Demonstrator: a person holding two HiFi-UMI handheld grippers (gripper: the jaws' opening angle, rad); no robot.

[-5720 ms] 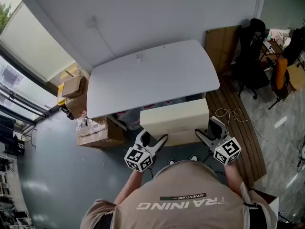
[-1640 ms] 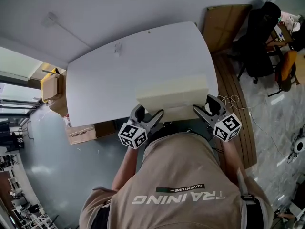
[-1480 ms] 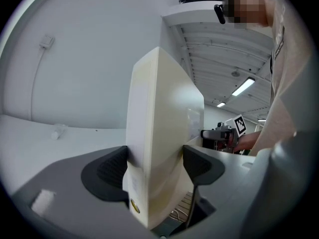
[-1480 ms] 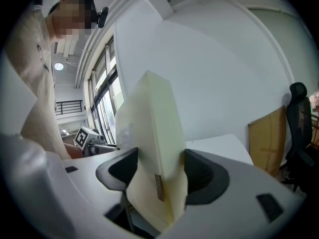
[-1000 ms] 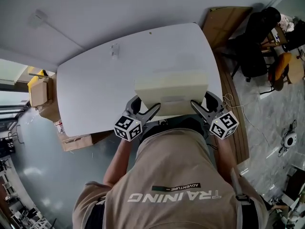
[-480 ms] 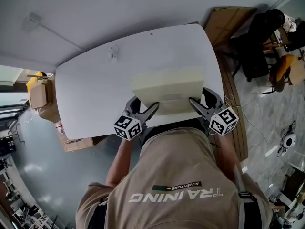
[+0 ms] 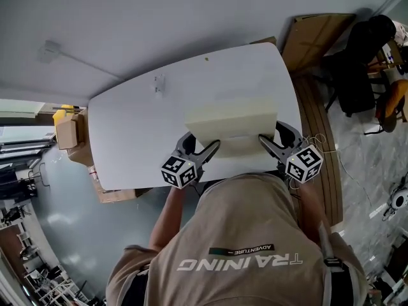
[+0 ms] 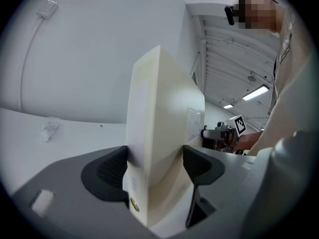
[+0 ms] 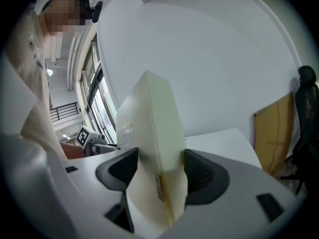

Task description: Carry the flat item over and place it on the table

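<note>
Head view, from above: a person in a tan shirt (image 7: 248,247) stands at the near edge of a white table (image 7: 140,132); a cream flat item (image 7: 233,121), a thick rectangular panel, lies level over the table's near right part; the left gripper (image 7: 203,146) clamps its near left corner and the right gripper (image 7: 274,136) clamps its near right corner; whether the panel's underside touches the tabletop cannot be told; a small clear object (image 7: 159,85) lies near the table's far edge, well apart from the panel; a brown cardboard sheet (image 7: 315,37) leans against the wall to the right, with a dark chair (image 7: 363,62) beside it; cardboard boxes (image 7: 69,132) sit on the floor to the left.

Left gripper view: the two dark jaws press against opposite faces of the cream panel, which fills the gap between them; the white tabletop spreads out on the left; the other gripper's marker cube shows past the panel's far side.

Right gripper view: both jaws are clenched on the panel's opposite faces, with its edge towards the camera; the tabletop, the cardboard sheet and the chair lie to the right.
</note>
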